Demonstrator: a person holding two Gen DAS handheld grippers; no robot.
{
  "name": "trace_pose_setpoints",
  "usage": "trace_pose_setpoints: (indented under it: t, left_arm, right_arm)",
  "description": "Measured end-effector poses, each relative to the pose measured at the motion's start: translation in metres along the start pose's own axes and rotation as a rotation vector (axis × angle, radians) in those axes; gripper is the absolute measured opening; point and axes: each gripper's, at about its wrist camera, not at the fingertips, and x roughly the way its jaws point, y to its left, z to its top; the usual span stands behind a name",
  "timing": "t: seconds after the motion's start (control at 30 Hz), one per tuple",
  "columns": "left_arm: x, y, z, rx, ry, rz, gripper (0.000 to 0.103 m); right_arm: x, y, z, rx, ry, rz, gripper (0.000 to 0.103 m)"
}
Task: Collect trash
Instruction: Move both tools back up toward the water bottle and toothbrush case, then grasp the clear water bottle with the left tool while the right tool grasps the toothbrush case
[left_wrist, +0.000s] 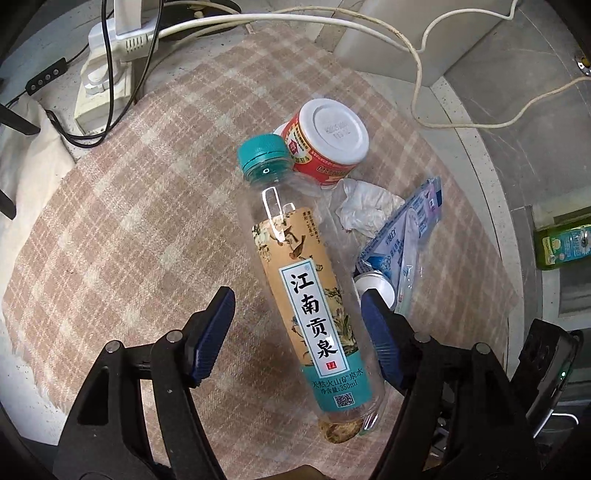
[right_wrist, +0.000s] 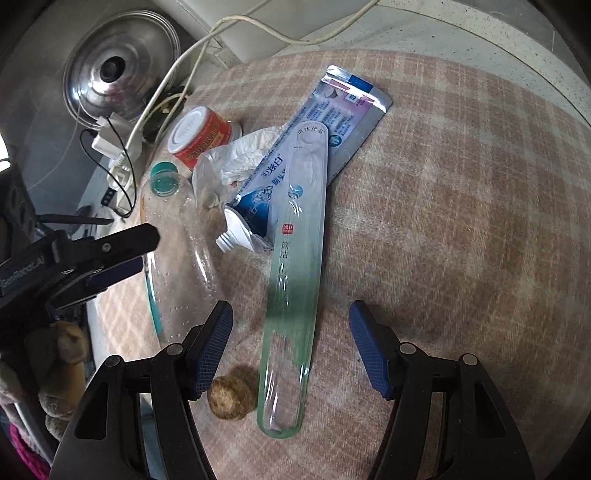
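The left gripper (left_wrist: 297, 325) stands spread either side of a clear bottle (left_wrist: 308, 295) with a teal cap, its pads clear of it. The bottle lies on a plaid cloth (left_wrist: 147, 206) beside a red jar (left_wrist: 325, 147), tissue (left_wrist: 365, 206) and toothpaste tube (right_wrist: 303, 155). The right gripper (right_wrist: 291, 347) gapes over a green case (right_wrist: 295, 277), not touching.

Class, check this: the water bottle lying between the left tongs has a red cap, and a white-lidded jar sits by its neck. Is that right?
Not quite. The left wrist view shows the water bottle with a teal cap, not red. The rest holds: it lies between the open left tongs, the white-lidded jar by its neck.
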Motion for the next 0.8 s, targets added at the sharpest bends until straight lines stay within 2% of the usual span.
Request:
trace_pose_setpoints:
  t: [0.2, 0.3, 0.33, 0.37, 0.4, 0.43, 0.6, 0.8]
  left_arm:
    - [0.016, -0.003, 0.003, -0.027, 0.019, 0.000, 0.073]
    - [0.024, 0.002, 0.004, -0.069, 0.043, -0.042, 0.070]
    - [0.024, 0.003, 0.004, -0.076, 0.045, -0.053, 0.064]
    - [0.024, 0.002, 0.004, -0.075, 0.046, -0.058, 0.060]
    - [0.023, 0.001, 0.004, -0.067, 0.046, -0.051, 0.060]
    - [0.022, 0.000, 0.004, -0.055, 0.043, -0.040, 0.060]
    - [0.015, 0.005, 0.001, -0.037, 0.030, -0.025, 0.059]
    - [-0.004, 0.014, -0.009, -0.010, -0.008, -0.003, 0.058]
  right_arm:
    - [0.006, 0.010, 0.006, -0.036, -0.005, -0.044, 0.064]
    - [0.010, 0.018, 0.009, -0.077, -0.018, -0.097, 0.059]
    - [0.011, 0.019, 0.009, -0.092, -0.020, -0.117, 0.057]
    - [0.012, 0.021, 0.010, -0.109, -0.023, -0.146, 0.048]
    - [0.013, 0.022, 0.011, -0.125, -0.026, -0.175, 0.037]
    - [0.014, 0.023, 0.012, -0.132, -0.026, -0.188, 0.033]
    - [0.013, 0.015, 0.017, -0.101, -0.022, -0.138, 0.031]
    - [-0.005, 0.001, 0.007, -0.029, -0.052, -0.079, 0.029]
